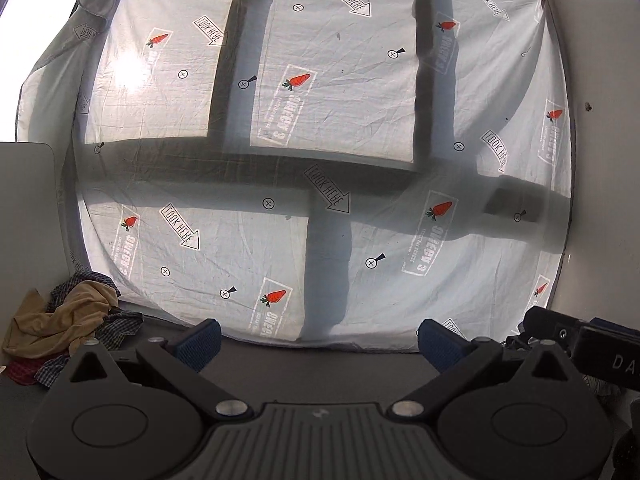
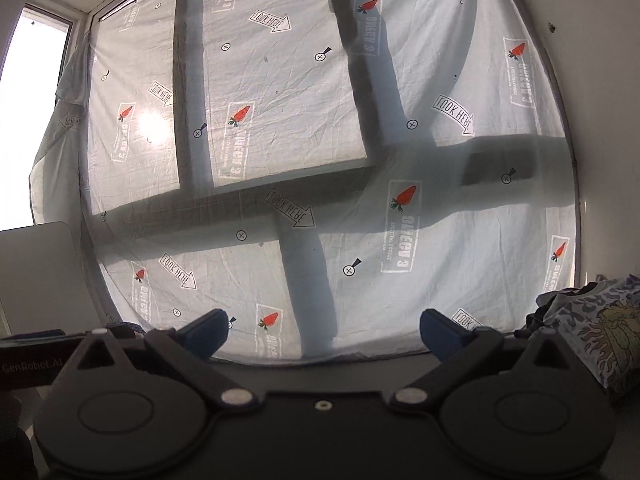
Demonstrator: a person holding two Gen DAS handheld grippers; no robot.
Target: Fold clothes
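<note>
My left gripper [image 1: 318,340] is open and empty, its blue-padded fingers wide apart above a dark grey table [image 1: 320,364]. A crumpled pile of clothes [image 1: 68,328], a tan garment on checked shirts and a red one, lies at the far left of the left wrist view, left of the left finger. My right gripper [image 2: 324,334] is open and empty too. A patterned blue-grey garment [image 2: 592,336] with a yellow print lies at the right edge of the right wrist view, right of the right finger.
A white sheet [image 1: 320,140] printed with carrots and arrows hangs over the window straight ahead; it also shows in the right wrist view [image 2: 300,120]. A grey flat panel [image 1: 24,208] stands at the left. The other gripper's black body [image 1: 592,344] is at the right.
</note>
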